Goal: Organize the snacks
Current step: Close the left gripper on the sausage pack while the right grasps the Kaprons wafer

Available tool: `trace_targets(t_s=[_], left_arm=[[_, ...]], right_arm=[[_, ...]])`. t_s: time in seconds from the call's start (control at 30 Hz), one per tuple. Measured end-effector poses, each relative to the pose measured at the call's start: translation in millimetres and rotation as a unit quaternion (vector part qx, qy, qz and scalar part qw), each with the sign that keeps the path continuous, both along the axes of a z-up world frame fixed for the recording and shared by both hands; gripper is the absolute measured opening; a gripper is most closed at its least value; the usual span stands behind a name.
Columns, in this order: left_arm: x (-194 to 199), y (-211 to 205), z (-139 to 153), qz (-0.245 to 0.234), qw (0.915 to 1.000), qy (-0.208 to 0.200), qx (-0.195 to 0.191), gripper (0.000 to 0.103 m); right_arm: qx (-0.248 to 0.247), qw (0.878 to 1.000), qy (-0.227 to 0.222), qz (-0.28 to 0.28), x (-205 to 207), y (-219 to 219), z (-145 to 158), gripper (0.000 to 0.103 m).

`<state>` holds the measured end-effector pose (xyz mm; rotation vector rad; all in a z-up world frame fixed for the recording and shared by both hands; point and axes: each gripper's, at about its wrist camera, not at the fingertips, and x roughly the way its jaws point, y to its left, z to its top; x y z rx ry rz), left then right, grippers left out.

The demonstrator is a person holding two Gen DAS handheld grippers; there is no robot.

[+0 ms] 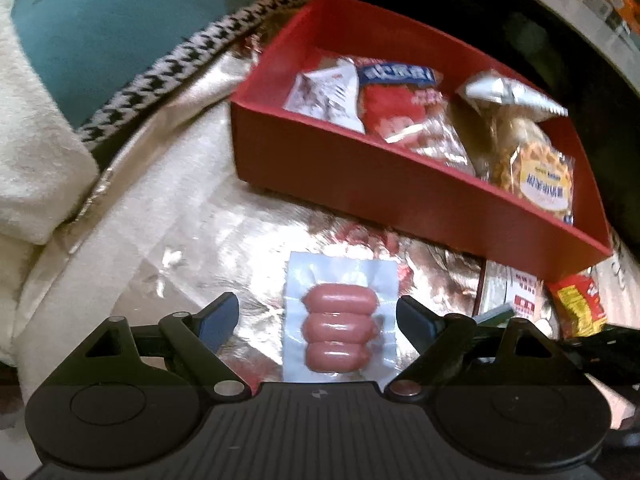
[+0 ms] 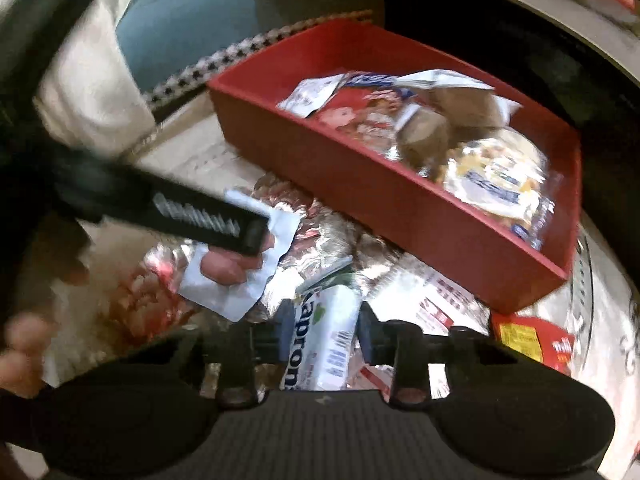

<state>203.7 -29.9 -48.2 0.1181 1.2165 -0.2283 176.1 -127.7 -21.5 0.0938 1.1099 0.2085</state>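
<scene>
A clear pack of three pink sausages [image 1: 340, 328] lies flat on the silver foil sheet [image 1: 224, 240]. My left gripper [image 1: 318, 312] stands open astride it, and neither pad touches the wrapper. In the right wrist view, one black finger [image 2: 208, 220] of that gripper crosses over the same sausage pack [image 2: 228, 276]. My right gripper [image 2: 326, 334] is shut on a white snack packet [image 2: 328, 340] with blue lettering, one pad on each side. Behind stands the red box [image 1: 400, 200], which holds several snack bags [image 1: 400, 116].
A red and yellow packet [image 1: 580, 308] and a white printed packet [image 1: 516, 292] lie in front of the box's near right corner. White fleece [image 1: 32, 140] and houndstooth fabric [image 1: 160, 72] edge the left side. A person's fingers [image 2: 20, 344] show at the lower left.
</scene>
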Motion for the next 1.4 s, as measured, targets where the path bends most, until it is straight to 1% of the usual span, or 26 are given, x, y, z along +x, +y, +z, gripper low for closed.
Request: trace_targets(t_s=[0.07,0.13,0.2,0.27,0.3,0.33,0.4,0.43,0.47,0.5,0.53,0.57,0.6,0.7,0.77,0.87,1.07,1.1,1.13,1.17,1.23,1.3,1.4], left_arm=[[-1.2,-9.2,-5.0,-0.006,0.9999,-0.001,0.013,0.090],[-1.8,-13.4,-7.8,-0.007,0.9998,-0.001,0.019,0.090],[-0.3,-17.3,-10.3,-0.007,0.9998,0.001,0.017,0.090],[4.9,-24.1,-14.4,-0.012,0.9998,0.005,0.015,0.090],[7.6,-28.4,-16.9,-0.010,0.9997,0.003,0.021,0.090],[10.0,-32.7,-20.3,-0.008,0.9995,0.004,0.030,0.092],[10.6,-41.6,-24.5,-0.011,0.9992,0.008,0.037,0.098],[9.1,-46.8,-26.2,-0.016,0.9989,0.006,0.044,0.099],[6.4,-51.6,-27.4,-0.023,0.9981,-0.003,0.057,0.099],[4.5,-52.9,-27.5,-0.023,0.9980,-0.009,0.058,0.098],[3.6,-51.8,-26.7,-0.021,0.9984,-0.007,0.052,0.092],[2.7,-50.3,-24.3,-0.018,0.9983,-0.010,0.054,0.087],[2.0,-47.6,-20.9,-0.019,0.9983,-0.012,0.053,0.076],[1.0,-36.0,-17.0,-0.011,0.9990,-0.002,0.043,0.076],[-0.3,-27.8,-15.3,-0.007,0.9992,-0.001,0.040,0.075],[2.6,-13.0,-11.3,0.000,0.9997,0.005,0.025,0.075],[4.2,6.3,5.0,0.011,0.9999,-0.008,0.005,0.075],[4.2,9.6,7.5,0.012,0.9999,-0.009,0.003,0.075],[3.9,11.8,10.3,0.014,0.9998,-0.011,0.000,0.075],[4.1,13.3,11.9,0.014,0.9998,-0.012,-0.002,0.075],[5.1,13.6,13.2,0.014,0.9998,-0.012,-0.003,0.075],[5.3,12.5,12.5,0.009,0.9999,-0.010,-0.001,0.075],[5.5,12.2,10.7,0.003,0.9999,-0.008,0.008,0.076]], right_arm=[[-0.001,1.000,-0.002,-0.008,-2.9,-6.8,3.8,0.026],[0.008,1.000,-0.001,-0.021,-4.7,-12.5,0.8,0.026],[0.012,1.000,-0.002,-0.014,-4.5,-13.1,-0.6,0.027],[0.005,1.000,-0.004,-0.002,-5.0,-10.0,1.1,0.030],[-0.003,1.000,-0.007,-0.001,-6.3,-7.8,2.4,0.030],[-0.004,1.000,-0.008,0.000,-6.8,-7.2,2.5,0.031],[0.008,1.000,-0.005,-0.002,-7.8,-8.8,-0.3,0.036],[0.008,1.000,-0.004,0.000,-8.1,-8.5,-1.9,0.039],[0.002,1.000,-0.004,0.002,-7.9,-7.3,-3.4,0.040],[-0.004,1.000,-0.003,0.003,-7.1,-6.1,-5.1,0.040],[-0.005,1.000,0.000,0.005,-6.3,-5.4,-6.7,0.041],[-0.004,1.000,0.000,0.009,-6.1,-4.4,-7.8,0.041],[-0.007,1.000,0.000,0.012,-5.1,-3.0,-9.6,0.041],[-0.011,1.000,-0.002,0.019,-6.4,-0.1,-13.7,0.040],[-0.002,1.000,-0.001,0.017,-6.4,-0.7,-13.4,0.035],[-0.007,1.000,-0.004,0.009,-5.3,-0.3,-11.5,0.028],[0.002,1.000,0.001,-0.002,-3.5,-3.5,-11.2,0.028],[0.002,1.000,-0.002,0.000,-3.3,-3.0,-10.7,0.029],[0.002,1.000,-0.003,0.005,-2.9,-1.2,-10.7,0.033],[-0.005,1.000,-0.008,0.008,-2.0,1.4,-11.4,0.037],[-0.017,1.000,-0.010,0.021,-0.6,9.9,-14.0,0.043],[-0.037,0.998,-0.023,0.036,0.3,20.5,-17.0,0.050],[-0.050,0.997,-0.025,0.052,3.0,31.5,-20.2,0.054]])
